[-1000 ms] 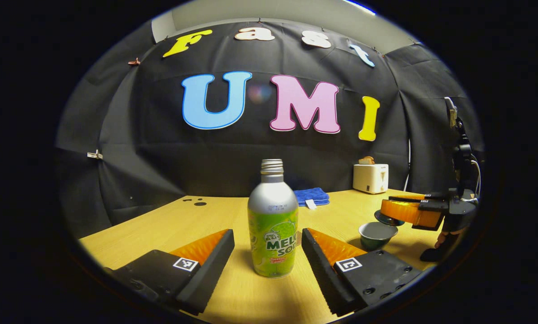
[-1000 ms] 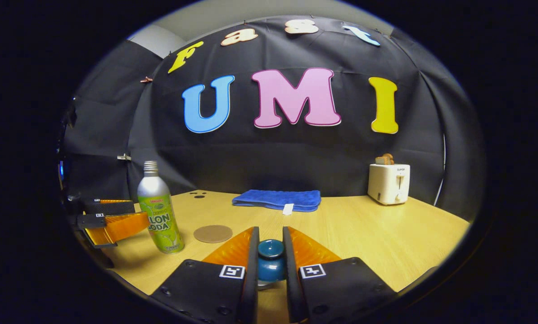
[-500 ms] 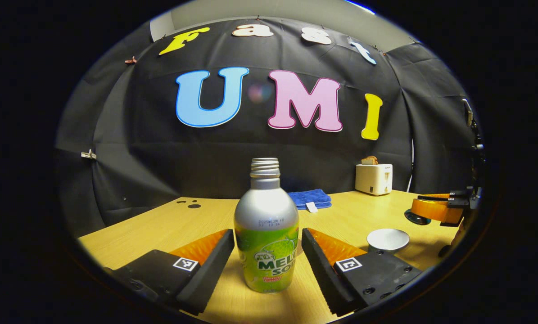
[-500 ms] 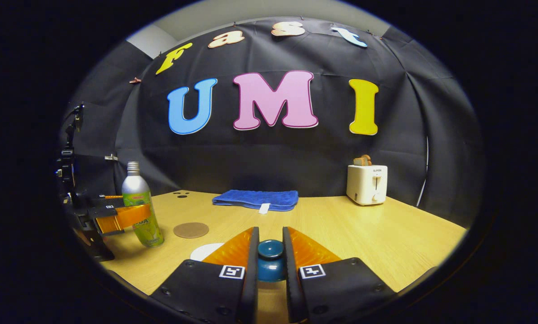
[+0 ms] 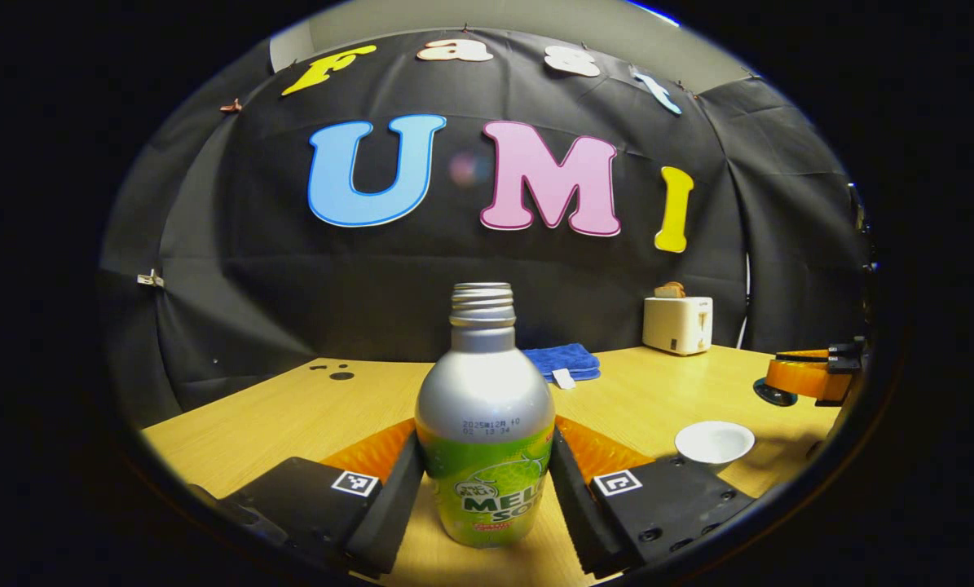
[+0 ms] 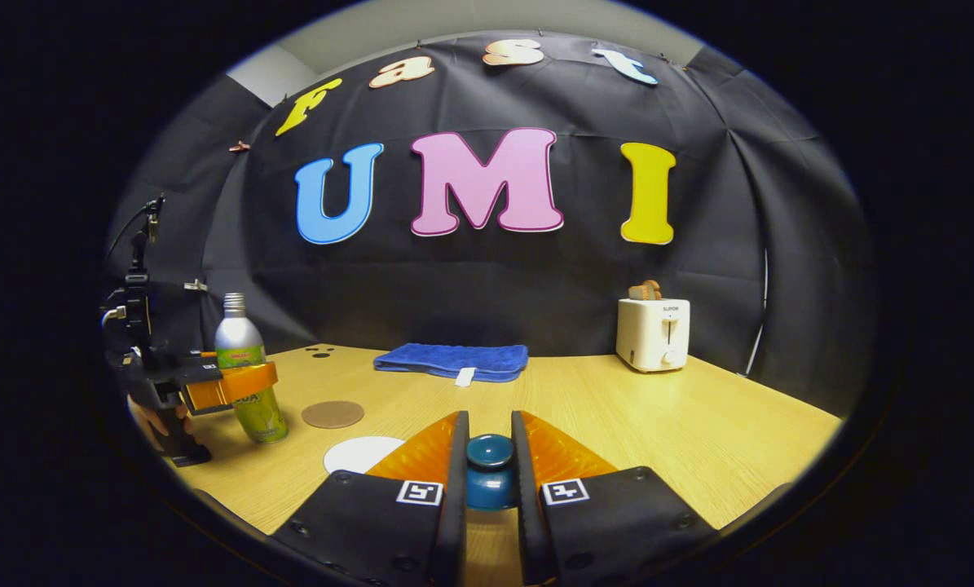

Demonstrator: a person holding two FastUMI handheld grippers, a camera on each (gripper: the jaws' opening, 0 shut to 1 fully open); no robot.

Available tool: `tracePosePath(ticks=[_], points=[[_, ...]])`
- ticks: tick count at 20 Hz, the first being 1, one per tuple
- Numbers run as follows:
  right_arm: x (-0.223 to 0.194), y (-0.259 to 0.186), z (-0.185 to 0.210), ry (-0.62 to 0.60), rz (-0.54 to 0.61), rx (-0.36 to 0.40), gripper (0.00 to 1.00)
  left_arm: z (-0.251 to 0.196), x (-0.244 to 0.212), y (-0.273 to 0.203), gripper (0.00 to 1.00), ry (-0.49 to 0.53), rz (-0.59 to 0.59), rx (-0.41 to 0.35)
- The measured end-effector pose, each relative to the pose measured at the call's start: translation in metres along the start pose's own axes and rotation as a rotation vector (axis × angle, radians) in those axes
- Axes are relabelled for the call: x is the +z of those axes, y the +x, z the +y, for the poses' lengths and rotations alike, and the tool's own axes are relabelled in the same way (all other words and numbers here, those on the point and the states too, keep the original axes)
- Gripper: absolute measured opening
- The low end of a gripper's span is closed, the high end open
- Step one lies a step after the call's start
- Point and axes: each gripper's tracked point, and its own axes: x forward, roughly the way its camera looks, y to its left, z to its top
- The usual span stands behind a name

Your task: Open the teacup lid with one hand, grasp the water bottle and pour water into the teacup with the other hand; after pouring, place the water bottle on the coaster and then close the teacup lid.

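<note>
The silver metal water bottle with a green label [image 5: 485, 424] stood upright and uncapped on the light wooden table [image 5: 291, 408], between the two fingers of the left gripper [image 5: 485, 481]; both fingers lay against its sides, so the claw was clamped on the bottle. In the right gripper view the same bottle [image 6: 246, 371] stood near the left edge of the table, with the left gripper [image 6: 230, 385] around its middle and a hand [image 6: 156, 420] below it, partly in shadow. The round brown coaster [image 6: 332, 413] lay flat just beside the bottle, apart from it, and the white open teacup [image 6: 362, 453] was nearer to the camera, its right part hidden behind a finger. In the left gripper view the teacup [image 5: 714, 441] showed its pale inside, well apart from the bottle. The right gripper [image 6: 489, 481] was closed on the dark blue knob of the teacup lid [image 6: 489, 473]; the lower part of the lid was hidden between the fingers. In the left gripper view this gripper [image 5: 804, 379] was cut off at the picture edge, and the lid [image 5: 774, 394] showed as a dark disc under it, above the table. At the back, near the black cloth wall [image 6: 487, 293], lay a folded blue towel [image 6: 452, 360] and stood a white toaster with bread [image 6: 653, 330]. The right half of the table was open wood.
</note>
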Motion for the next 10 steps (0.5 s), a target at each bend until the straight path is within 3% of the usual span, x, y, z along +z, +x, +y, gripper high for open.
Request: tracePosePath(ticks=[5,10], points=[[0.001,0.003,-0.009,0.0,-0.002,-0.006,0.3,-0.006,0.007,0.004,0.8,0.195,0.031,0.027],[0.002,0.006,-0.03,0.0,-0.002,-0.042,0.3,-0.017,0.013,0.009,0.8,0.593,0.055,0.003]])
